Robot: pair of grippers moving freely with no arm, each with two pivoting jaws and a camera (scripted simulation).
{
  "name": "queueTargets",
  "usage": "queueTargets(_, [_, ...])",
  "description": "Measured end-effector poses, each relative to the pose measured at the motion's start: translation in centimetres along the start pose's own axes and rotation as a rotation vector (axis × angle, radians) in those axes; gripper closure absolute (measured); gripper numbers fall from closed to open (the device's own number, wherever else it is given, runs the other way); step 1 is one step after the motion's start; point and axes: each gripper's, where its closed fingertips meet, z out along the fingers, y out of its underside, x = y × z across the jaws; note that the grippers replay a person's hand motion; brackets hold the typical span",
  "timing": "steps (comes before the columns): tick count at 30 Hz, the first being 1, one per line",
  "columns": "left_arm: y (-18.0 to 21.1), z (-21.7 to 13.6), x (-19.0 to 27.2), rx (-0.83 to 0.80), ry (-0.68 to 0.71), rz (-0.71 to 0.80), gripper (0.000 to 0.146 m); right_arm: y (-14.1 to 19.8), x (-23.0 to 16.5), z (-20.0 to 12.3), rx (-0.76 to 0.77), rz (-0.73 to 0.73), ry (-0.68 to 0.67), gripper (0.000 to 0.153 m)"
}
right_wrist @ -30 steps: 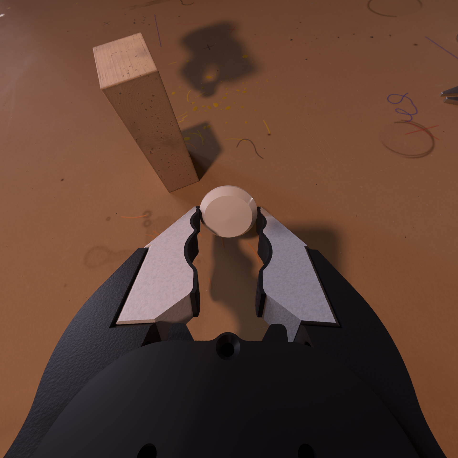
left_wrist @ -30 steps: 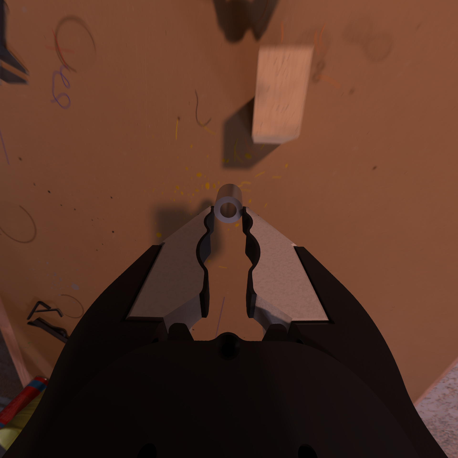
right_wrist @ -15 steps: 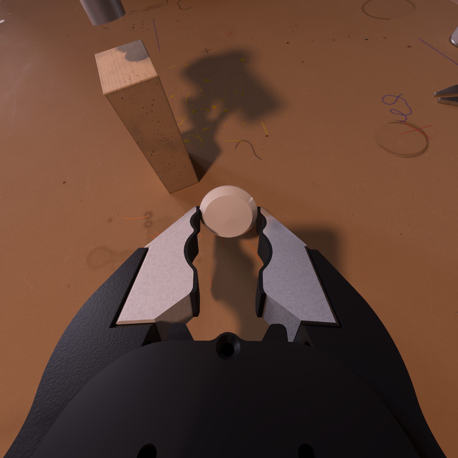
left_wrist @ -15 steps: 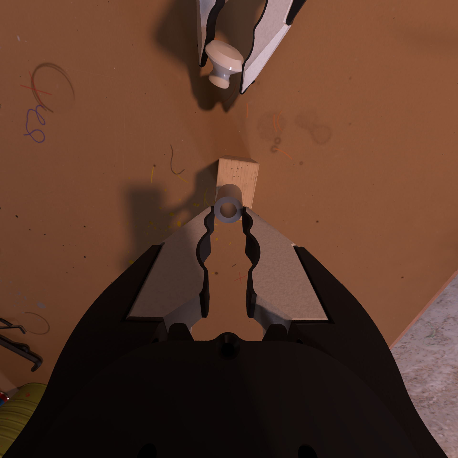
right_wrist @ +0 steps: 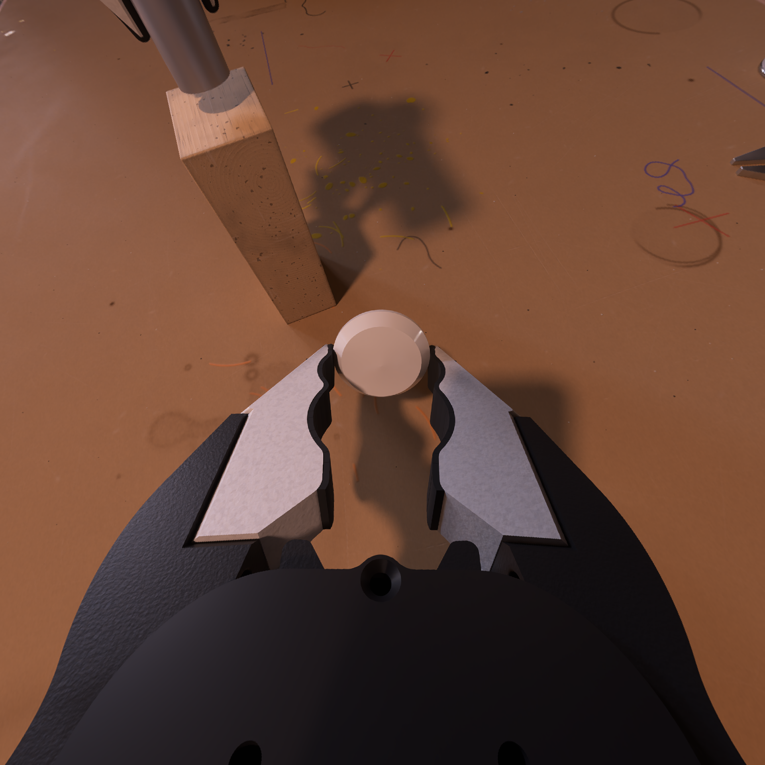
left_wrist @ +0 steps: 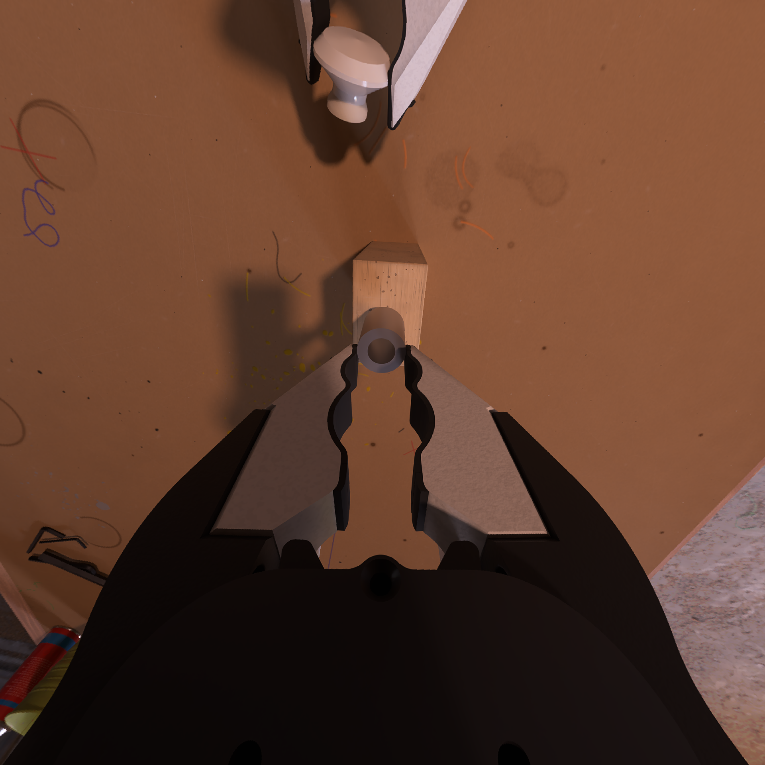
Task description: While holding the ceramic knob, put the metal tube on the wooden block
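My left gripper [left_wrist: 381, 352] is shut on the grey metal tube [left_wrist: 381, 347] and holds it upright over the top face of the wooden block [left_wrist: 389, 285]. In the right wrist view the tube [right_wrist: 188, 45] reaches down to the block [right_wrist: 248, 194], its lower end at or just above the top face; I cannot tell if they touch. The block stands upright on the brown board. My right gripper [right_wrist: 380, 356] is shut on the cream ceramic knob [right_wrist: 378, 354] above the board, near the block's foot. It also shows in the left wrist view [left_wrist: 352, 70], holding the knob [left_wrist: 352, 74].
The brown board [left_wrist: 579, 289] bears pen marks and paint specks. Its edge and grey floor [left_wrist: 712, 579] lie at lower right. Black hex keys [left_wrist: 58, 550] and a red tube [left_wrist: 37, 670] lie at lower left. Metal tool tips [right_wrist: 751, 165] lie at far right.
My left gripper has carried the tube in over the block and lowered it onto or just above the top face. My right gripper has held still with the knob.
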Motion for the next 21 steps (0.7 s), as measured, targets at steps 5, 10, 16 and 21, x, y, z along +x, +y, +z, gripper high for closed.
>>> queueTargets(5, [-0.06,0.17,-0.01,-0.002,0.005,0.011,0.124,0.01,0.0,0.02,0.002,0.003,-0.002,0.107])
queueTargets(10, [-0.19,0.2,0.05,0.0,0.018,0.008,0.124,0.07,-0.02,0.09,-0.003,0.003,-0.005,0.107])
queueTargets(16, [-0.06,0.43,0.04,-0.017,0.017,0.014,0.124,0.04,-0.08,0.07,-0.002,0.003,-0.007,0.107])
queueTargets(21, [-0.18,0.38,0.08,-0.018,0.016,0.021,0.124,0.05,-0.13,0.08,-0.004,0.003,-0.01,0.107])
